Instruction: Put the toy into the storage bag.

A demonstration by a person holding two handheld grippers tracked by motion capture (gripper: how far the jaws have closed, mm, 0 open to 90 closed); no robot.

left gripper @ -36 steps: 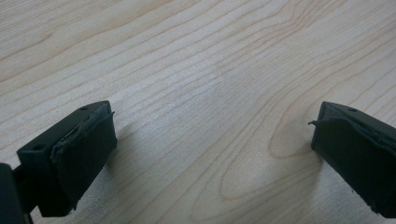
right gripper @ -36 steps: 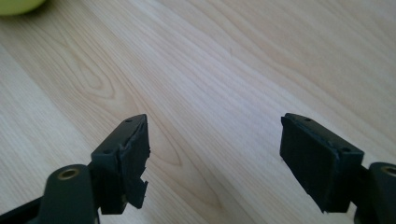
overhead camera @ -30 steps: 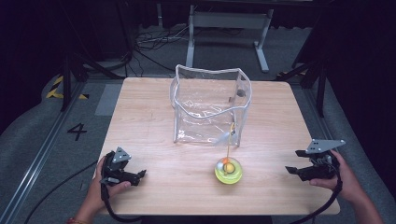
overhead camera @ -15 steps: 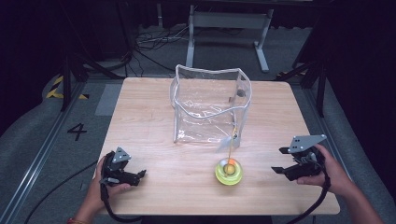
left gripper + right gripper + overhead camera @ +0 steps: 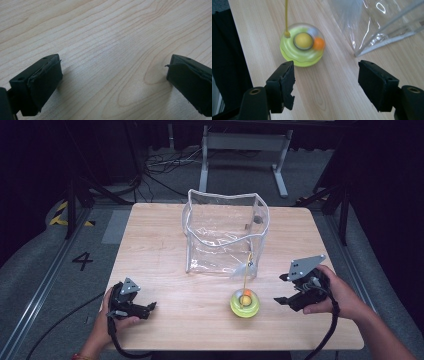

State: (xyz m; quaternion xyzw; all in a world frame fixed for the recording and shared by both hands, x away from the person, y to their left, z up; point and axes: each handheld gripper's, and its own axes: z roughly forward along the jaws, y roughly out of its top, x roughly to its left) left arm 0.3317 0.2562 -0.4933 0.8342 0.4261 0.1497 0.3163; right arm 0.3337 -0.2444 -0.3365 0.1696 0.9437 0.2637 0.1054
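We note the right gripper, jaws wide and empty though just narrowing, nearing the toy; the left gripper rests open, empty.

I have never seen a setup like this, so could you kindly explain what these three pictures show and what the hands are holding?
A person sits at a wooden table holding a hand-held two-jaw gripper in each hand. The high view looks down from above: the left gripper rests low on the table, the right gripper hangs beside a round yellow-green toy with a thin yellow stalk. Behind the toy stands a clear plastic bag, open at the top. The other two pictures come from cameras riding on the grippers, looking along their black jaws. The left gripper's camera sees bare wood; the right gripper's sees the toy and the bag's corner. Both grippers are open and hold nothing.
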